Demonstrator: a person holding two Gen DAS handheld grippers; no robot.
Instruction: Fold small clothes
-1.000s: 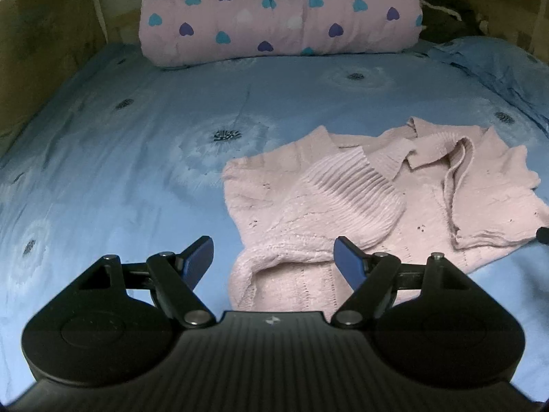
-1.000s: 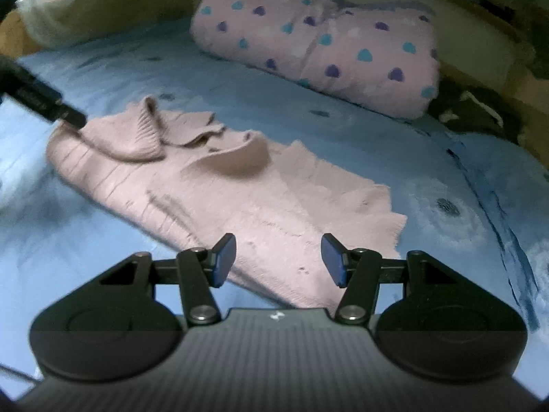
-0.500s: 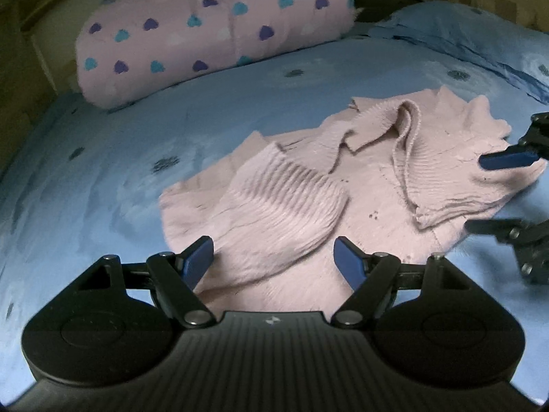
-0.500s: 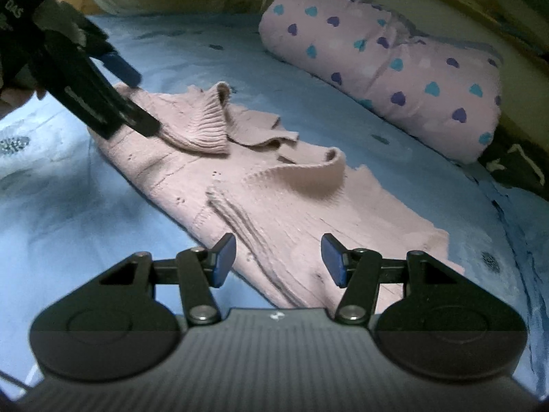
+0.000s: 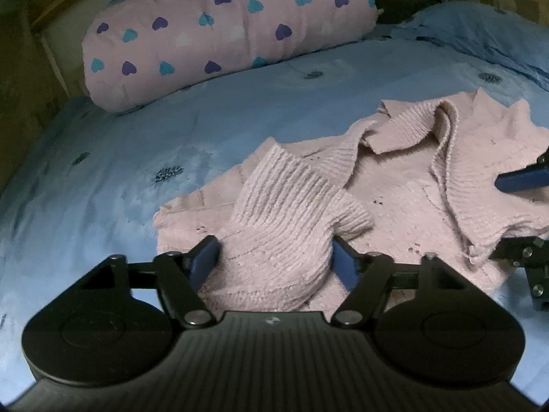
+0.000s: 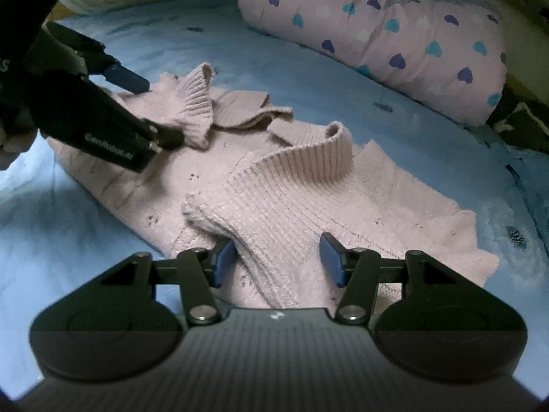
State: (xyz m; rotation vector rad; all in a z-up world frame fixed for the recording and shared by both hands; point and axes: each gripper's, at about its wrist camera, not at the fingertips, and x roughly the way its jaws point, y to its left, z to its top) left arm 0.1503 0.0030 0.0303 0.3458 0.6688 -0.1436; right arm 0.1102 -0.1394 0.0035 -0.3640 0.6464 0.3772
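Left wrist view: the pale pink knitted sweater [image 5: 394, 185] lies rumpled on the blue flower-print bed sheet [image 5: 120, 178], in front of the pink heart-print rolled quilt [image 5: 226, 31], and the left gripper [image 5: 276, 257] has its blue fingers [image 5: 206, 257] spread wide around a ribbed sleeve without pinching it. Right wrist view: the right gripper [image 6: 278, 257] also has its fingers apart, straddling the sweater's other ribbed sleeve, quilt behind it.

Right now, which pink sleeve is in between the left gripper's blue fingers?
The ribbed sleeve nearest the left gripper, bunched up between its open fingers. The other sleeve lies farther right, beside the right gripper.
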